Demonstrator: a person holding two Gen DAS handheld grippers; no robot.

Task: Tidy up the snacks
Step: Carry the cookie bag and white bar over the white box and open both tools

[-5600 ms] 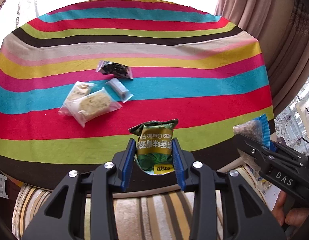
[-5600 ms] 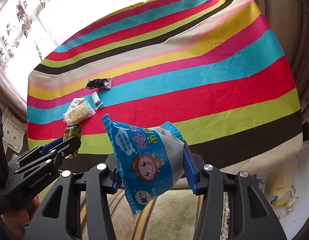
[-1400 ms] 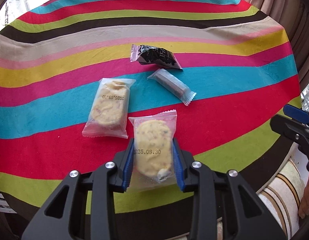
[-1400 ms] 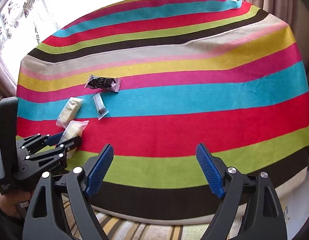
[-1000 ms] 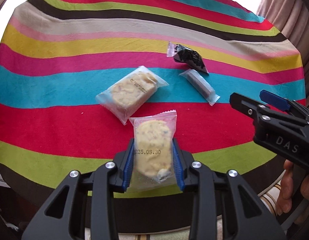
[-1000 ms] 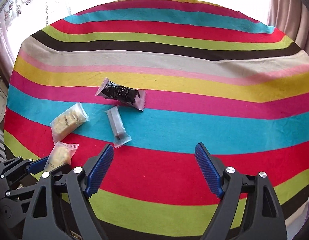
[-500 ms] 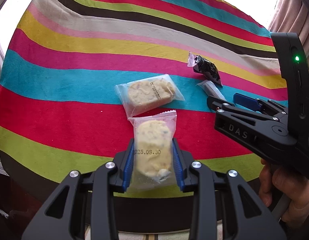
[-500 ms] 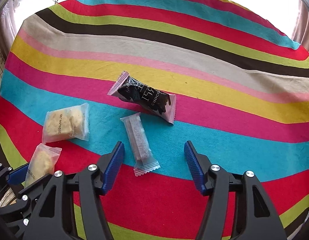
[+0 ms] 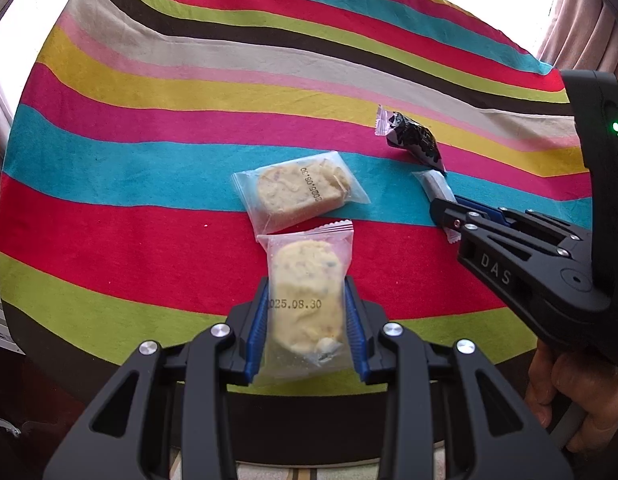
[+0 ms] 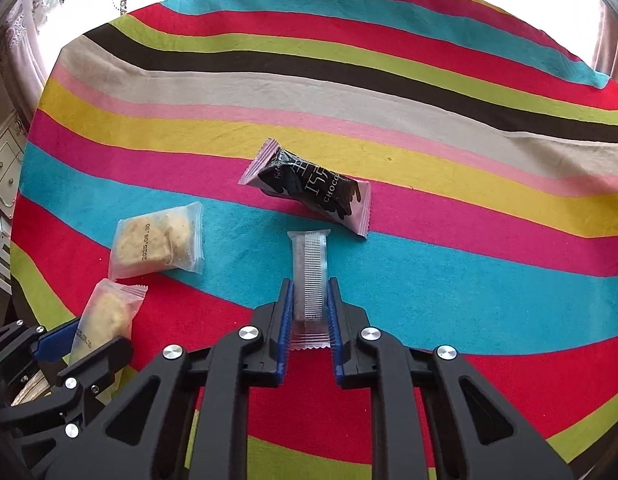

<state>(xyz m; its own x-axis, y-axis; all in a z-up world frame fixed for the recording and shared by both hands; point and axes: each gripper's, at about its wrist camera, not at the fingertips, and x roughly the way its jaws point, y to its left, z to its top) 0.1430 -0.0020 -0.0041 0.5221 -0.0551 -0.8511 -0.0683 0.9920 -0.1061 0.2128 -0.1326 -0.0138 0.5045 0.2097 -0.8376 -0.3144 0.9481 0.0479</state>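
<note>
Wafer bar (image 10: 309, 276) lying lengthwise along right gripper (image 10: 309, 312), clenched on its near end over striped cloth (image 10: 469, 288) | left gripper (image 9: 305, 320) gripping cookie packet (image 9: 305, 300) | chocolate bar (image 10: 309, 188) lying crosswise just beyond wafer tip, nearer right.

The surface (image 10: 429, 264) is covered in matt woven striped cloth. The cookie packet (image 9: 305, 300) is wrapped in clear glossy plastic film, the chocolate bar (image 10: 309, 186) in shiny printed foil. Matt black plastic and ribbed blue pads (image 10: 284, 320) are seen on the right gripper (image 10: 309, 320).

Two clear-wrapped cookies (image 9: 299, 190) (image 9: 305, 300), a slim wafer bar (image 10: 309, 276) and a chocolate pack (image 10: 309, 186) (black).
</note>
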